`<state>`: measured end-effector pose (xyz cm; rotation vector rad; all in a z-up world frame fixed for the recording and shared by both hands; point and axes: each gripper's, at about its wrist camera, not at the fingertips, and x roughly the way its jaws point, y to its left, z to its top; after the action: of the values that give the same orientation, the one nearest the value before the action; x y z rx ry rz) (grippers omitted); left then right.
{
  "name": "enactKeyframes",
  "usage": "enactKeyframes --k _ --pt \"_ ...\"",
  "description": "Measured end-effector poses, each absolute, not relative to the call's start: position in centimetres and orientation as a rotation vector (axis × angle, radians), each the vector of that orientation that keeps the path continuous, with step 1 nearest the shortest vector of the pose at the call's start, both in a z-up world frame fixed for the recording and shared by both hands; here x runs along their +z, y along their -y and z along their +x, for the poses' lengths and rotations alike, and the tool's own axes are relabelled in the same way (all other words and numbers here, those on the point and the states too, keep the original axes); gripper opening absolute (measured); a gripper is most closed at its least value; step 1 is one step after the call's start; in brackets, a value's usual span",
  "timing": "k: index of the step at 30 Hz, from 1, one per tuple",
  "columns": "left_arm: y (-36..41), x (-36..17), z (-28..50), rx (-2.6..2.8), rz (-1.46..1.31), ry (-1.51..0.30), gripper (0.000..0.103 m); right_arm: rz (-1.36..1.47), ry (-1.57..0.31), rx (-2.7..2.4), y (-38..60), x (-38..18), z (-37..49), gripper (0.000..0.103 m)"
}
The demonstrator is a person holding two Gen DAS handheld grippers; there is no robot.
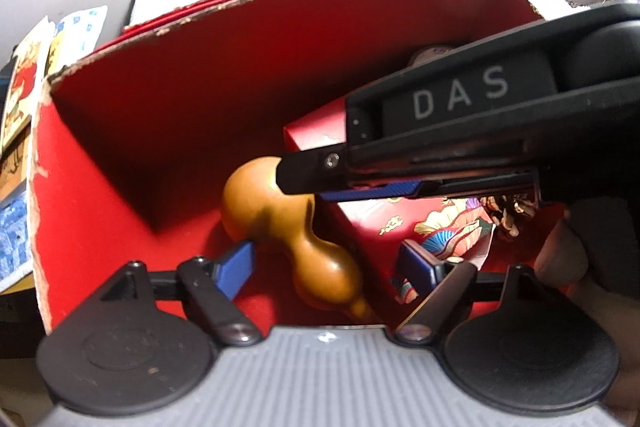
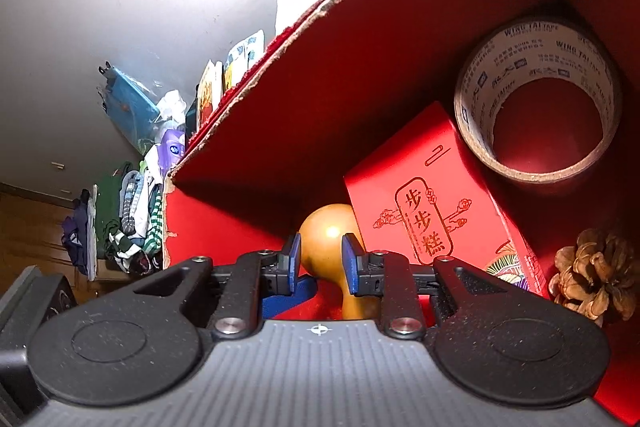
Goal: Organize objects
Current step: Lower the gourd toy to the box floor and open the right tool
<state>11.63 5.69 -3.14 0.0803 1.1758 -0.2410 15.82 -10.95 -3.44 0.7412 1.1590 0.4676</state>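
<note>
We find the left gripper (image 1: pixel 322 267) standing wide open inside the red cardboard box (image 1: pixel 180 75), its blue pads either side of the wooden gourd (image 1: pixel 280 211) without touching it. The right gripper (image 2: pixel 319 261) is narrowed around the gourd's waist; whether its pads (image 2: pixel 351 259) actually grip, we cannot tell. The gourd lies on the box floor, against a red printed carton (image 2: pixel 432 211). A tape roll (image 2: pixel 538 99) leans in the far corner above the carton, and a pine cone (image 2: pixel 592 275) sits just beside it.
</note>
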Motion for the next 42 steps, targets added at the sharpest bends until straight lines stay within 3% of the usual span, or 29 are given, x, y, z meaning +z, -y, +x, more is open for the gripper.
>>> enactKeyframes --k 42 --pt "-5.1 2.2 7.6 0.026 0.180 -1.009 0.088 0.364 -0.808 0.338 12.7 1.1 10.1 0.027"
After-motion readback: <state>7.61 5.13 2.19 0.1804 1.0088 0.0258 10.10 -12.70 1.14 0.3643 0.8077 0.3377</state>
